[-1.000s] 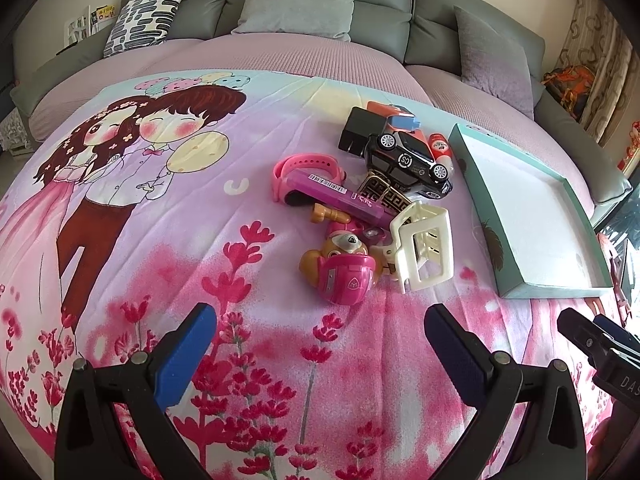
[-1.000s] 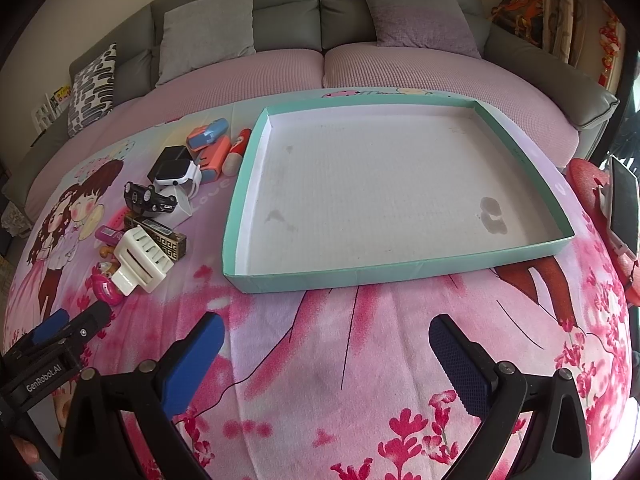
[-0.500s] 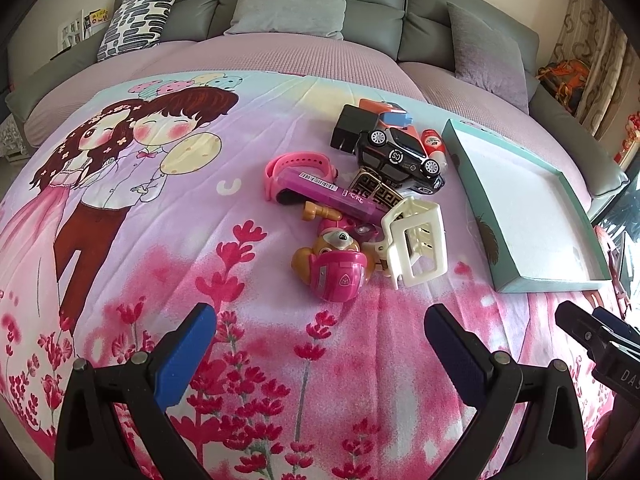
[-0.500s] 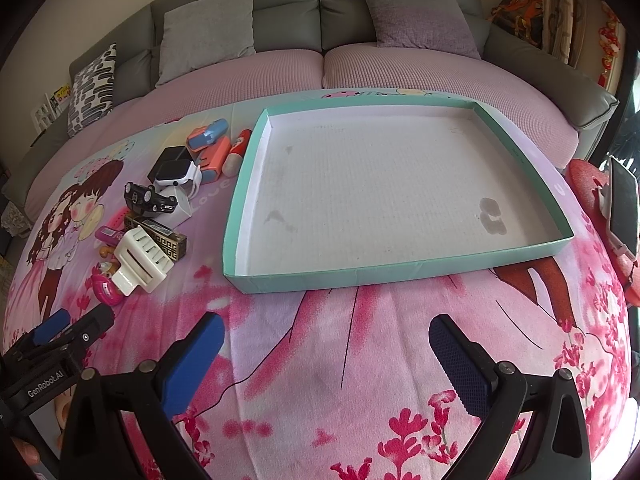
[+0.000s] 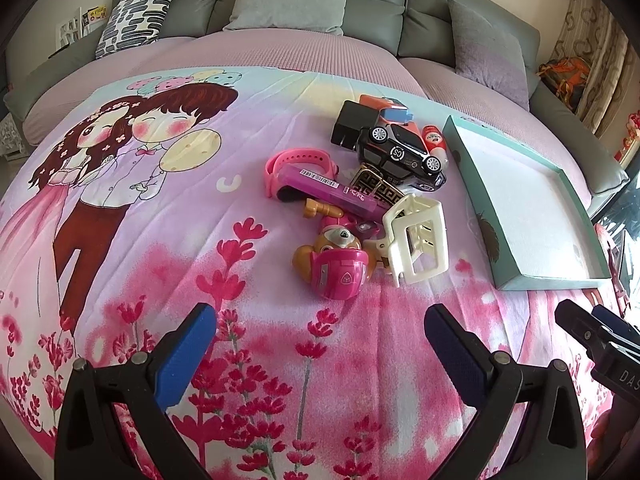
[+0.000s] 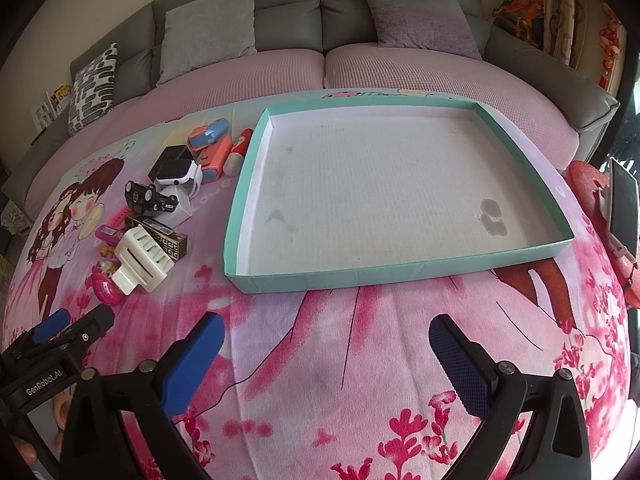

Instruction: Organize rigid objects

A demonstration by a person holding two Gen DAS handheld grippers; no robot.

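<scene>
A heap of toys lies on the pink cartoon blanket: a pup figure with a pink helmet (image 5: 334, 258), a cream plastic clip (image 5: 418, 240), a pink watch (image 5: 298, 166), a magenta bar (image 5: 330, 188), a black toy car (image 5: 400, 154) and a black block (image 5: 350, 122). My left gripper (image 5: 320, 324) is open just short of the pup, holding nothing. An empty teal-walled tray (image 6: 400, 272) lies right of the heap. My right gripper (image 6: 326, 334) is open in front of the tray's near wall. The clip (image 6: 140, 260) and car (image 6: 150, 200) show at its left.
A grey sofa (image 6: 288, 8) with cushions curves behind the bed. A phone (image 6: 622, 204) on a red stand sits at the far right. An orange-and-blue toy (image 6: 210, 140) and a white smartwatch (image 6: 176, 172) lie at the back of the heap.
The left gripper has crept forward and slightly left toward the heap, so the toys sit a little lower and larger. The right gripper has stayed put.
</scene>
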